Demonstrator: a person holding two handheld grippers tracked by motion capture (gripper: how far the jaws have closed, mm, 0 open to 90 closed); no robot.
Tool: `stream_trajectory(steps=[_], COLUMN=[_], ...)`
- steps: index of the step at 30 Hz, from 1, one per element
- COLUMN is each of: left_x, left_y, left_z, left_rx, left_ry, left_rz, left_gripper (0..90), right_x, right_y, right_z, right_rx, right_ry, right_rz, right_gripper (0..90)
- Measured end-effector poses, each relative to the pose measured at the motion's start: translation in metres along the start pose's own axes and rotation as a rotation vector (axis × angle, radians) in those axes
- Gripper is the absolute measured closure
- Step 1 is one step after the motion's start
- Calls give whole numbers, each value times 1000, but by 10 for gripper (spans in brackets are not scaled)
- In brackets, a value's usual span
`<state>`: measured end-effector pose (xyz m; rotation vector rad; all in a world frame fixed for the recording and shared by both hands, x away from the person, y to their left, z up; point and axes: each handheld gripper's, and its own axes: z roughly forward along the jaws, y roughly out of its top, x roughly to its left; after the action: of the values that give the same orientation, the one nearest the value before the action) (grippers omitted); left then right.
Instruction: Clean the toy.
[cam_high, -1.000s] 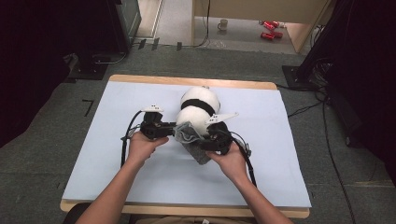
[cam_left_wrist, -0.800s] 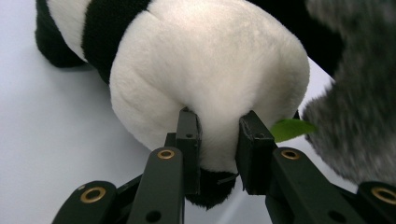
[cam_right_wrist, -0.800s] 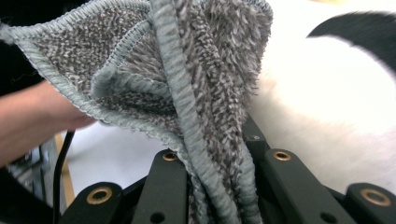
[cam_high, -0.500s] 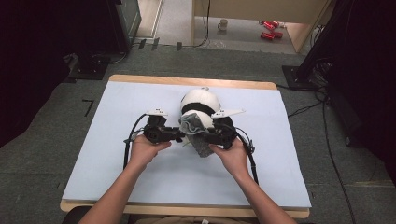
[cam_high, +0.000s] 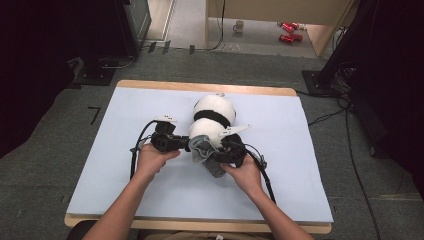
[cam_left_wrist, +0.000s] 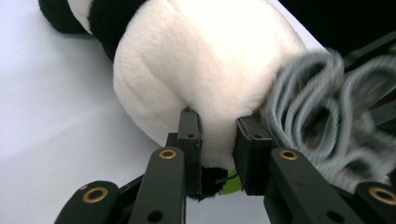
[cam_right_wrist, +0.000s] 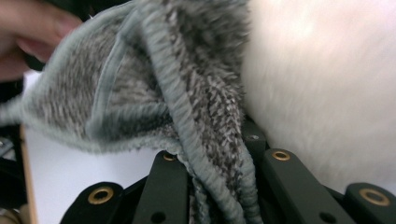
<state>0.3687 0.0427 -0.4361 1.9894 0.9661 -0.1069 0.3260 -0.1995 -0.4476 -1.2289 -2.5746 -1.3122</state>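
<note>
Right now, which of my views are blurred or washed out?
Right gripper view: white plush panda overexposed and soft, grey knit garment sharper. Left gripper view: garment's loops at right smeared, panda's body crisp. High view: evenly lit table, dark surroundings.

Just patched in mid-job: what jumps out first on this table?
A black-and-white plush panda lies mid-table on the pale blue mat. At its near end the left gripper pinches its white fur, while the right gripper clamps a fuzzy grey garment bunched against it.
</note>
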Motion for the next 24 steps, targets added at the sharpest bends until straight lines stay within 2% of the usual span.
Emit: stream_trajectory(steps=[6, 10, 12, 15, 16, 18, 19, 21, 24], left_x=[1, 0, 1, 3, 4, 6, 7, 10, 15], left_y=[1, 1, 2, 3, 3, 3, 3, 4, 4], left_z=[-1, -3, -5, -12, -14, -18, -19, -23, -28], left_rx=[7, 9, -4, -31, -33, -33, -38, -46, -53], left_ry=[1, 9, 9, 9, 8, 13, 10, 8, 3], left_rz=[1, 17, 17, 35, 43, 58, 58, 55, 42], left_gripper=[756, 756, 756, 758, 758, 759, 759, 760, 761], right_x=[-1, -3, -3, -6, -8, -12, -12, -10, -5], right_y=[-3, -6, -7, -8, -8, -5, -3, 3, 12], right_z=[6, 11, 15, 17, 15, 10, 6, -2, -14], right_rx=[21, 59, 95, 146, 157, 171, 172, 171, 131], right_ry=[-2, -8, -22, -79, -91, -67, -41, -20, -3], right_rz=[-2, -3, -5, -30, -20, -5, -8, -27, -42], right_gripper=[786, 787, 786, 785, 785, 783, 783, 783, 783])
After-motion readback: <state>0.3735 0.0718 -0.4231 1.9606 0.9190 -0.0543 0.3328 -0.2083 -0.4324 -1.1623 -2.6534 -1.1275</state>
